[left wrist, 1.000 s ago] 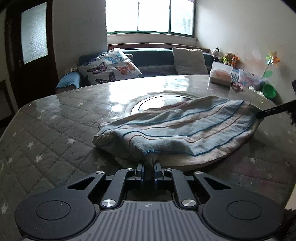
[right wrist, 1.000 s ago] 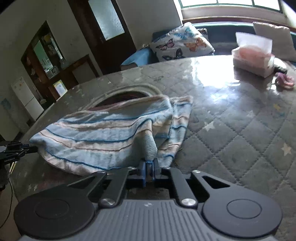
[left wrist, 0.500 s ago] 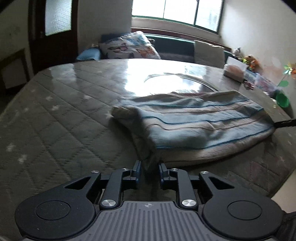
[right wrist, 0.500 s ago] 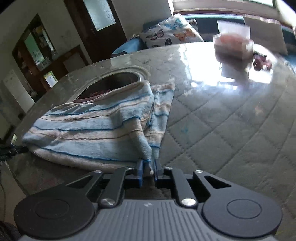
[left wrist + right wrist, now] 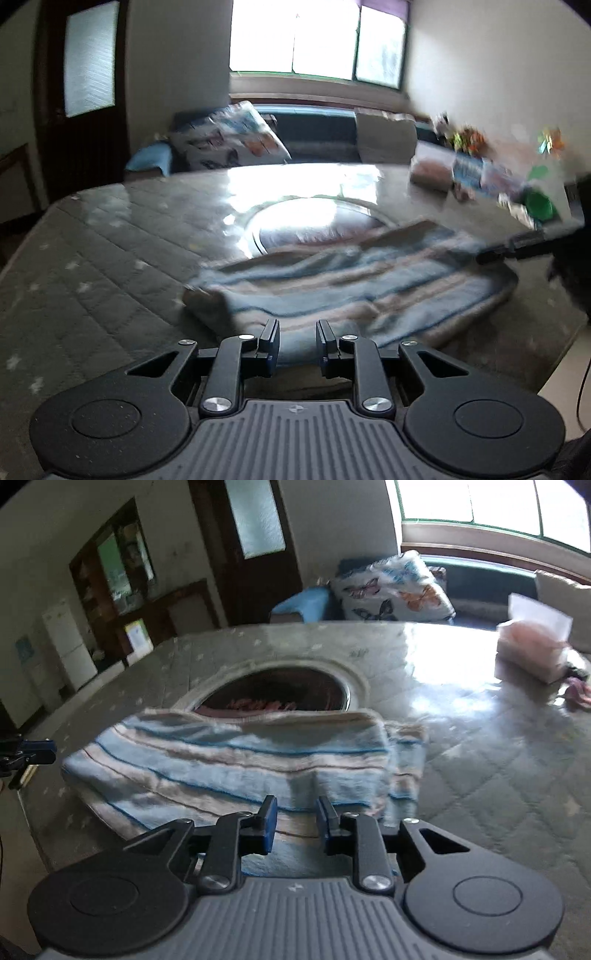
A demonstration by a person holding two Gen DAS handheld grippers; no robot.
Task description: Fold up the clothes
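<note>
A striped garment [image 5: 354,280] lies folded over on the quilt-covered counter [image 5: 92,266] beside its round inset. Left tongs [image 5: 297,334] and right tongs [image 5: 295,812] have just been opening — jaws apart, cloth unpinched — apparently letting the fold settle flat.

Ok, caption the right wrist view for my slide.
Right gripper, jaws just opened, releases the folded striped garment onto the quilted table.
</note>
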